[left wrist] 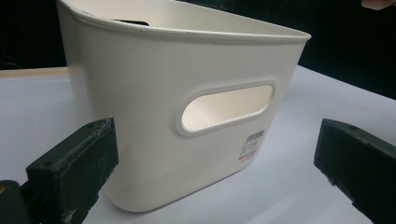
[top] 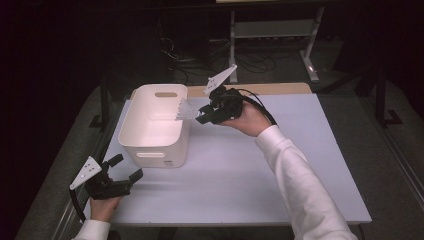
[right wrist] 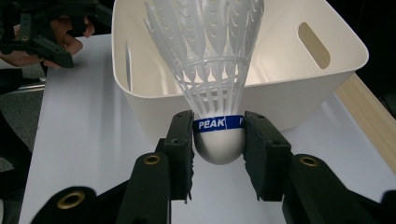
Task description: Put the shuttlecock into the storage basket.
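A white feather shuttlecock (right wrist: 212,70) with a blue band marked PEAK is clamped by its cork between the jaws of my right gripper (right wrist: 218,137). In the high view that right gripper (top: 202,116) hovers at the right rim of the white plastic bin (top: 155,125), and the shuttlecock (top: 184,110) points its feathers over the bin's edge. My left gripper (top: 126,167) rests near the table's front left corner, open and holding nothing, just in front of the bin. In the left gripper view the bin (left wrist: 187,107) stands close ahead, its handle slot facing me.
The bin sits on a pale table (top: 280,185) with a wooden strip (top: 280,89) along its far edge. A metal stand (top: 272,30) and cables lie on the dark floor beyond. The person's white sleeve (top: 300,185) crosses the table's right half.
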{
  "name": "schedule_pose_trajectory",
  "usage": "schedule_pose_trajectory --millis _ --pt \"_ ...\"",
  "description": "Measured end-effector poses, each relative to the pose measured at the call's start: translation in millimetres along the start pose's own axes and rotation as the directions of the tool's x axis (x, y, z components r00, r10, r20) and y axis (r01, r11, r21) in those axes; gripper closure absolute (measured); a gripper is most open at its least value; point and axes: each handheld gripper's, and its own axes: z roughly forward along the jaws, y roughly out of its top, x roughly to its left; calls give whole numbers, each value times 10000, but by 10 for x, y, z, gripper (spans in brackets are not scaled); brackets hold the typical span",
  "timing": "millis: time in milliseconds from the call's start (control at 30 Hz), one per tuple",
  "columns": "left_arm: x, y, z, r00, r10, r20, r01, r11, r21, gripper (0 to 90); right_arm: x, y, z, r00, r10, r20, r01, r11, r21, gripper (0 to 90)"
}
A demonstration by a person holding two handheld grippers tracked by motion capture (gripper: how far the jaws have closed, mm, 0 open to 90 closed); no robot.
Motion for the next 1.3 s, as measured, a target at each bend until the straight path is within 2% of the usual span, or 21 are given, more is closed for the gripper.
schedule_pose_trajectory --millis 267,367,400,433,767,1100,1200,1300 --pt "2 0 -6 10000 -51 1 51 10000 -26 0 -3 100 61 9999 -81 -123 80 10000 -57 628" --pt "-10 -1 4 9999 -106 -3 106 9999 -103 0 -5 136 74 9998 81 -206 -83 9999 -98 628" --pt "-11 0 3 10000 -85 -6 85 9999 -74 0 -9 147 84 9997 34 -223 -37 9999 -154 627" --pt "2 1 -6 9999 102 -14 -102 9999 72 0 -7 159 90 9997 86 -238 -89 9999 -114 627" --pt "5 1 -8 9999 101 4 -101 9999 17 0 26 270 160 9985 203 -500 -217 9994 -271 628" --pt "2 0 -10 10000 65 -6 -65 10000 17 0 38 351 276 9980 31 -631 -61 9988 -476 627" --pt "8 2 -12 9999 142 -8 -142 9999 13 0 52 376 294 9973 227 -692 -259 9986 -455 627" --pt "1 1 -12 10000 47 -10 -47 10000 4 0 47 407 321 9967 161 -792 -205 9983 -551 627"
